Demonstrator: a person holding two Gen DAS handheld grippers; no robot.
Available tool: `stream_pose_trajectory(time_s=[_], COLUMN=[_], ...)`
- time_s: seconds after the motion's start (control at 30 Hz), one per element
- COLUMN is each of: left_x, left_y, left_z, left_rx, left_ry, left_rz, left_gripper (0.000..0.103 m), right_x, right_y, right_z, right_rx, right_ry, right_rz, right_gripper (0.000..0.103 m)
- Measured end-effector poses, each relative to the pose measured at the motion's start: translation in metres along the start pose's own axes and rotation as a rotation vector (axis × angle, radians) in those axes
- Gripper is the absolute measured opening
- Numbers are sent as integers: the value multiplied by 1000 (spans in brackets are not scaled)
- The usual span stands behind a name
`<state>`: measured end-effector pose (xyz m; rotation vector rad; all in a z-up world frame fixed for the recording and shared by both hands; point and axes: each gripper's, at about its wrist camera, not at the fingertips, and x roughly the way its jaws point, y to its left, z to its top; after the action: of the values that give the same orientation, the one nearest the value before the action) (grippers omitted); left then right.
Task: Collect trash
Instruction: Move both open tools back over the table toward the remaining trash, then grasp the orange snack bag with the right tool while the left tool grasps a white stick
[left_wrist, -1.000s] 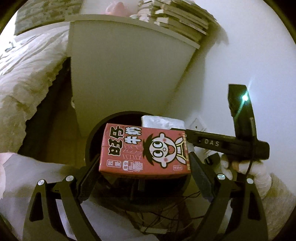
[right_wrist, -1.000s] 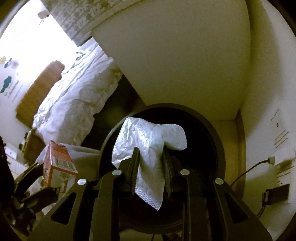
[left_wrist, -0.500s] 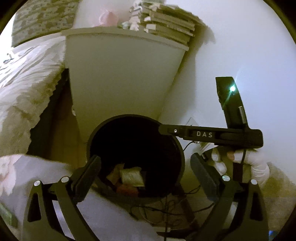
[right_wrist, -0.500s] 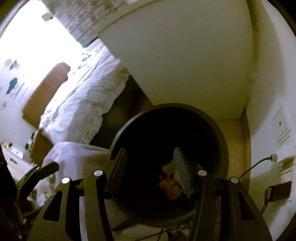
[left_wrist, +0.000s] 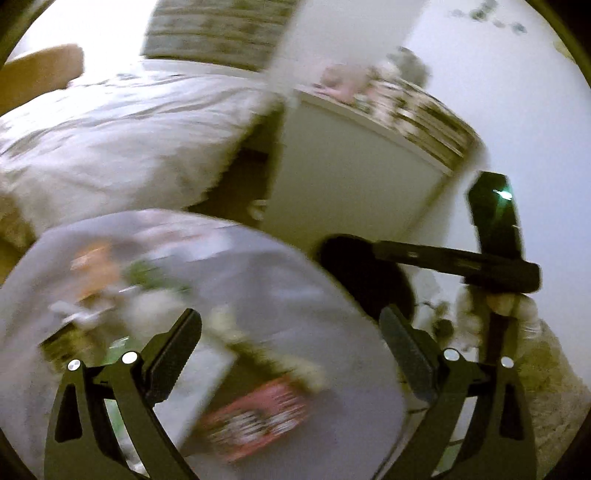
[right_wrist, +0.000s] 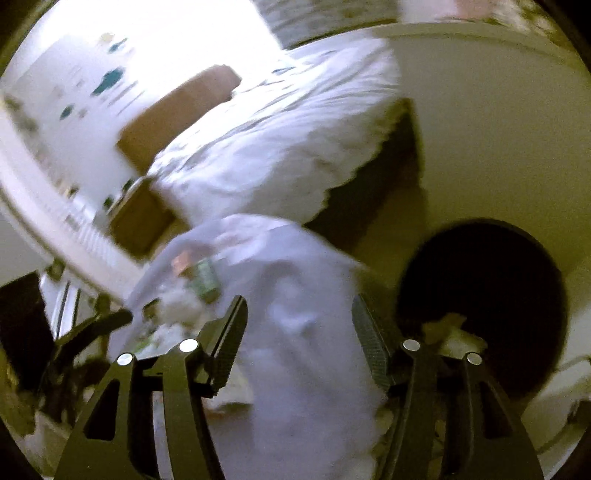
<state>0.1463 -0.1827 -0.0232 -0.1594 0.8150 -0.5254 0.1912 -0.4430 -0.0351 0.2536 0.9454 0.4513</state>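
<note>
Both views blurred. Left gripper (left_wrist: 291, 350) and right gripper (right_wrist: 299, 336) gape wide, holding nothing. Red carton (left_wrist: 255, 417) lies near on grey-clothed desk (left_wrist: 332, 332), black bin (right_wrist: 484, 295) right. Likely light, crushable: pinch across flat sides.

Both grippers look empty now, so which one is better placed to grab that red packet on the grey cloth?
Left, probably. The red packet lies just ahead of the left gripper, between its open jaws. The right gripper faces bare cloth.

Left gripper (left_wrist: 290, 341) and right gripper (right_wrist: 299, 332) both gaping wide, holding nothing; gloved hand (left_wrist: 517, 314) gripping right handle.
</note>
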Motion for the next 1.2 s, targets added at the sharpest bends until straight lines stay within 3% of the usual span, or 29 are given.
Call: stream_pose_trajectory(time_s=[0.13, 0.3, 0.5, 0.67, 0.83, 0.93, 1.0, 1.07, 1.1, 1.2], left_x=[-24, -31, -15, 0, 10, 12, 13, 14, 14, 12], left_y=[71, 141, 200, 215, 215, 215, 214, 212, 211, 208], left_z=[-13, -29, -41, -40, -38, -38, -40, -43, -44, -48], left_rx=[-134, -239, -336, -331, -297, -287, -274, -260, -254, -243], left_ry=[-16, 3, 56, 79, 81, 84, 94, 101, 106, 98], left_rz=[86, 129, 112, 44, 20, 13, 9, 7, 1, -16], left_gripper=[96, 95, 78, 73, 66, 54, 39, 30, 26, 20], right_x=[31, 74, 139, 196, 244, 269, 281, 290, 291, 290], right_y=[58, 118, 166, 186, 197, 201, 202, 205, 207, 215], right_z=[13, 20, 36, 57, 72, 71, 70, 65, 63, 60], right_rx=[-102, -216, -284, -279, -291, -302, -303, -309, -314, -352], right_ry=[61, 143, 235, 311, 360, 398, 420, 437, 436, 404], right_rz=[48, 82, 89, 70, -10, -52, -68, -64, -54, -75], right_gripper=[59, 59, 59, 59, 59, 59, 59, 49, 38, 36])
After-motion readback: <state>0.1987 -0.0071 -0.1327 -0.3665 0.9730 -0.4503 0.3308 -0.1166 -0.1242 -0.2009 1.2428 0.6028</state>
